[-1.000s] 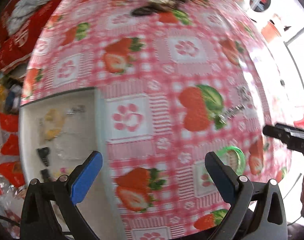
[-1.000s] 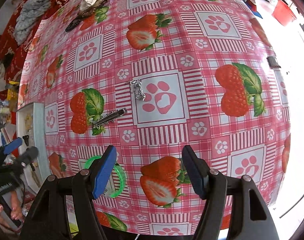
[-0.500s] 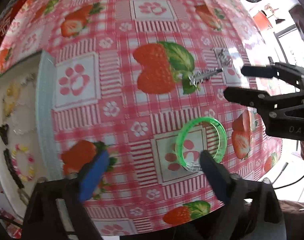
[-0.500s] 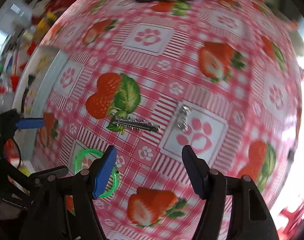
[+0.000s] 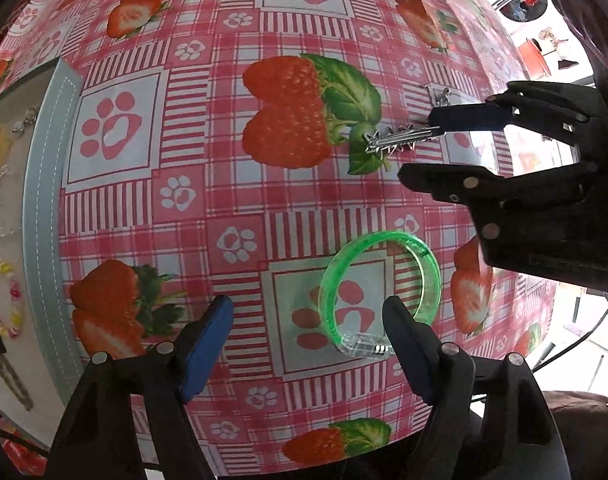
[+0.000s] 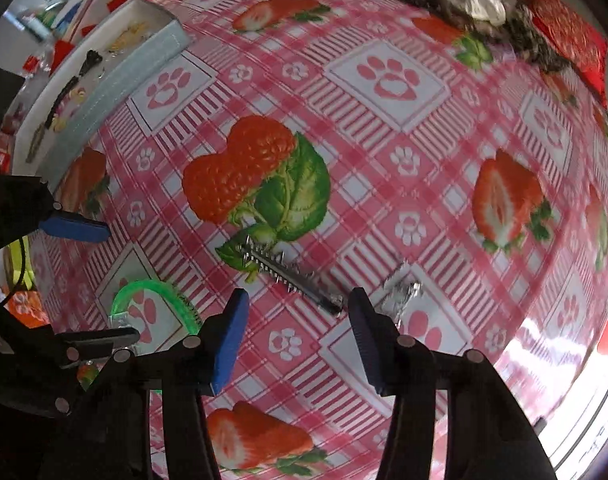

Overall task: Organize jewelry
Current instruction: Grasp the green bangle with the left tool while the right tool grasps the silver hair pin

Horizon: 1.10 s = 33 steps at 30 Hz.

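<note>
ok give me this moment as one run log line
left gripper: open, by green bangle | right gripper: open, at silver hair clip | both items on tablecloth | jewelry tray: partly filled

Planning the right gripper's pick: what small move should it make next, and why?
Probably ease the right gripper forward and close on the silver hair clip. Its jaws are open, the clip's near end lies between the fingertips, and nothing is held.

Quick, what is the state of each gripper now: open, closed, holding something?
Left gripper: open, holding nothing; the green bangle lies by its right finger.
Right gripper: open, holding nothing; the silver hair clip lies ahead between its fingertips.
</note>
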Tool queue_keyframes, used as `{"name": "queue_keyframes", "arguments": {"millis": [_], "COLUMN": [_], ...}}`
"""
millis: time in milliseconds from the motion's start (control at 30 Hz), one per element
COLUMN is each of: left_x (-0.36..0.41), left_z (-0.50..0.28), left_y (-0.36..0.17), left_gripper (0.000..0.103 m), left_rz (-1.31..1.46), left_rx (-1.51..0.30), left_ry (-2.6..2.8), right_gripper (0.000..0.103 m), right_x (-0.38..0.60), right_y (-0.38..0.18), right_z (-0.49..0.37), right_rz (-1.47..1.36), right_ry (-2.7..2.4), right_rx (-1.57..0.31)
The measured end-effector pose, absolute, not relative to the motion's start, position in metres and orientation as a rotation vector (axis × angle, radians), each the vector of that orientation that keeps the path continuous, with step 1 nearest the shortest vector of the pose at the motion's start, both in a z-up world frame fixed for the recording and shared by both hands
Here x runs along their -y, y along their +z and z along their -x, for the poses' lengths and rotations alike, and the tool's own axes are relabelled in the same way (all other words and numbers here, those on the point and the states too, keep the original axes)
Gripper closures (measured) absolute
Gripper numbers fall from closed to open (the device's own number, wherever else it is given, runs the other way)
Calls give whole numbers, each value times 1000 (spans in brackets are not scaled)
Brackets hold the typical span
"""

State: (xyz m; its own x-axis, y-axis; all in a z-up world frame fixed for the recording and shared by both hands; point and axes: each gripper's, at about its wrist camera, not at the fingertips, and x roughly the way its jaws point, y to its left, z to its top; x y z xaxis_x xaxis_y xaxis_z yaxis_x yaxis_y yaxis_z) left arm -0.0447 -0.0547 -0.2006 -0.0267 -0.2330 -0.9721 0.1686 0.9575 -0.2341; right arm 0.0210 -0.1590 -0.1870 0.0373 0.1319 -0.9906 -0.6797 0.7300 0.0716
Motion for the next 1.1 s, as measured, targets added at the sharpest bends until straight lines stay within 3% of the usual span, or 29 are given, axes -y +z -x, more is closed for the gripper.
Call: {"name": "queue_keyframes", "arguments": {"millis": [133, 200, 267, 333, 367, 433, 500, 533, 667, 733, 1100], "left_x": [64, 72, 80, 87, 90, 96, 103, 104, 100, 96, 66], "left_z": [44, 41, 39, 38, 38, 38, 37, 37, 35, 32, 21], "left_y": [-200, -199, -197, -196, -196, -196, -195, -196, -195, -193, -164], "left_gripper": [28, 39, 49, 53, 63, 70, 87, 90, 90, 90, 90], "left_rz": [47, 24, 23, 9, 2, -11, -12, -10, 55, 90, 130], "left_rx": [-1559, -1551, -1554, -1556, -1556, -1560, -1559, -1567, -1579, -1578, -1509], "left_ry": [-315, -305, -311, -314, -317, -328, -344, -349, -366, -366, -350], "right_gripper": [48, 54, 72, 72, 73, 73, 73, 73, 73, 93, 95], "right_x": [153, 144, 142, 142, 143, 145, 148, 149, 160, 166, 210], "right_y": [-188, -190, -190, -190, -190, -190, -191, -190, -185, -183, -173], "right_z": [-23, -24, -25, -26, -28, -31, -35, -36, -39, -41, -47], "right_rz": [507, 539, 563, 514, 500, 475, 446, 431, 338, 285, 67], "right_ry": [670, 654, 630, 622, 620, 603, 588, 583, 531, 506, 401], "right_rx": [-1397, -1388, -1375, -1394, -1400, -1410, -1423, -1428, -1455, -1473, -1518]}}
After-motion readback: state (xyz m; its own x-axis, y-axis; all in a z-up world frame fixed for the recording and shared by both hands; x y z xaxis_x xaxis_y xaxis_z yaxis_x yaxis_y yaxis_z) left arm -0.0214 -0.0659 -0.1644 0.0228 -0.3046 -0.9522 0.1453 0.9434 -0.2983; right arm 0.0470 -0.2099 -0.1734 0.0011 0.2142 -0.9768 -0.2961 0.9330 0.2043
